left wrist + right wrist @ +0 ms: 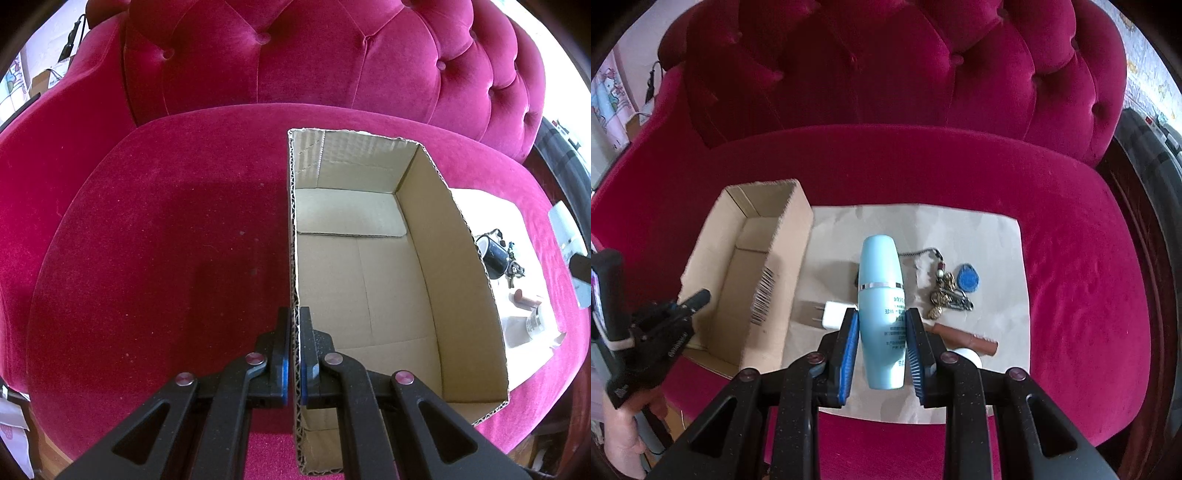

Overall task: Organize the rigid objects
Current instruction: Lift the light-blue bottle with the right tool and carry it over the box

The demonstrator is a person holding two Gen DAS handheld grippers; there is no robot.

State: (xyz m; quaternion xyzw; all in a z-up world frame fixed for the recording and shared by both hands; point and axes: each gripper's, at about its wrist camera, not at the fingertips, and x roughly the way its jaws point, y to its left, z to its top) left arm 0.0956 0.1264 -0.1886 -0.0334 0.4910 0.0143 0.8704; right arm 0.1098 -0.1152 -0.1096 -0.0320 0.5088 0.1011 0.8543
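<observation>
An open cardboard box (pixel 388 266) stands empty on the red velvet sofa seat; it also shows in the right wrist view (pixel 738 266). My left gripper (pixel 294 325) is shut on the box's left wall (pixel 292 221); it shows in the right wrist view (pixel 690 301). My right gripper (pixel 881 321) is shut on a light blue bottle (pixel 881 291) and holds it above a sheet of paper (pixel 979 236). On the paper lie a white charger plug (pixel 833 314), a key bunch with a blue fob (pixel 955 291), a brown tube (pixel 967 341) and a white jar (pixel 969 355), partly hidden.
The tufted sofa back (pixel 886 66) rises behind the seat. In the left wrist view a black mug (pixel 493 254) lies on the paper right of the box, near a brown tube (pixel 524 297) and a white jar (pixel 535 321). Dark furniture (pixel 1152 155) stands right of the sofa.
</observation>
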